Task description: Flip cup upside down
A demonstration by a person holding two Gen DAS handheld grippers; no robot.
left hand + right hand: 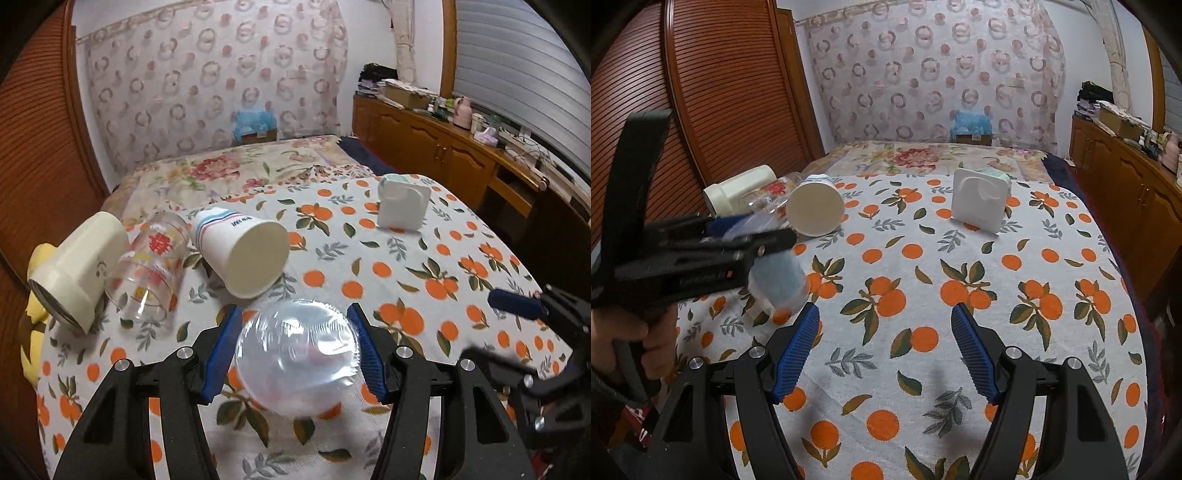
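My left gripper (293, 314) is shut on a clear plastic cup (297, 354), its blue pads pressing both sides. The cup's rounded end faces the camera. In the right wrist view the same cup (779, 280) hangs tilted under the left gripper (746, 236), just above the orange-print tablecloth (923, 258). My right gripper (884, 314) is open and empty over the cloth, to the right of the cup. It shows at the right edge of the left wrist view (517, 302).
A paper cup (245, 254), a printed glass (151, 273) and a cream mug (74, 266) lie on their sides at the table's left. A white square container (404, 206) stands at the far right. A bed lies beyond the table, a wooden cabinet to the right.
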